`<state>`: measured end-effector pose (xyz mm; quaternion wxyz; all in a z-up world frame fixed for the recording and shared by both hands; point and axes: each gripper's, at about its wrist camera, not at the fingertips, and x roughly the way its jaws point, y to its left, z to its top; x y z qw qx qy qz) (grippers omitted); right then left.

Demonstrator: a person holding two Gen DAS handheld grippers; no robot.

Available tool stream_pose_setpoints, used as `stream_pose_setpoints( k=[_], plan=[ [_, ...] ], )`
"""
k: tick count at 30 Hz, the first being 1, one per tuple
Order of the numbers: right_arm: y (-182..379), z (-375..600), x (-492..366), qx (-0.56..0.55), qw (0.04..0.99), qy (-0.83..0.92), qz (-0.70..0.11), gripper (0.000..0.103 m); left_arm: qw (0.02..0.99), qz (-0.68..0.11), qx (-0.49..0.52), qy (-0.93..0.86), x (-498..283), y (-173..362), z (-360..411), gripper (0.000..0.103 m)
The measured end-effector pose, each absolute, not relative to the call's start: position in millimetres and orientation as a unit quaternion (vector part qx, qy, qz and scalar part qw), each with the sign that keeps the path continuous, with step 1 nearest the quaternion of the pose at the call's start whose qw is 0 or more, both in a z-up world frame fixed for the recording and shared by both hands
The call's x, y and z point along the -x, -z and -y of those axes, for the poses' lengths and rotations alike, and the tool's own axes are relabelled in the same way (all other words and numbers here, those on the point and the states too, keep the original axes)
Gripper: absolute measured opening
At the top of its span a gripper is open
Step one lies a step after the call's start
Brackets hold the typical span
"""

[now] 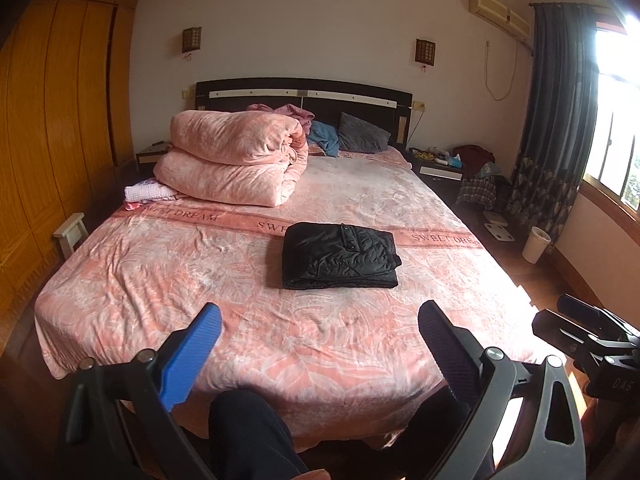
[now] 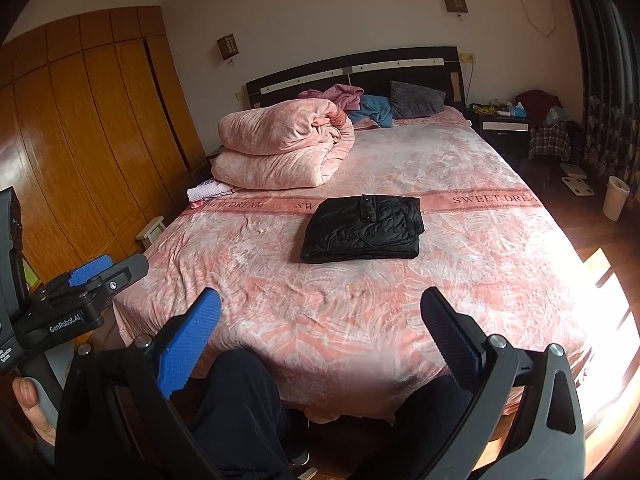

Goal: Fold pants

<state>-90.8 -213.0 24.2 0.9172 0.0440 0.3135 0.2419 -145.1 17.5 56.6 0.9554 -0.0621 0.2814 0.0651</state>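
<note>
The black quilted pants lie folded into a neat rectangle on the pink bedspread, near the middle of the bed. They show in the right wrist view too, pants on the bedspread. My left gripper is held back at the foot of the bed, open and empty, well short of the pants. My right gripper is likewise open with nothing between its fingers. Each gripper also shows at the edge of the other's view.
A folded pink quilt sits at the back left of the bed, with pillows and loose clothes by the headboard. A wooden wardrobe lines the left wall. A nightstand, a white bin and curtains stand on the right. The person's dark-trousered legs are below.
</note>
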Motion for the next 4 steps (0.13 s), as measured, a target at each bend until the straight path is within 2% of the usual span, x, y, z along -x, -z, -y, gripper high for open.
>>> stream_pose_setpoints(
  k=[4],
  plan=[
    [-25.5, 209.2, 85.4, -0.038, 0.92, -0.238, -0.311, 0.1, 0.959, -0.266, 0.044, -0.083, 146.3, -62.5, -15.0, 0.099]
  ],
)
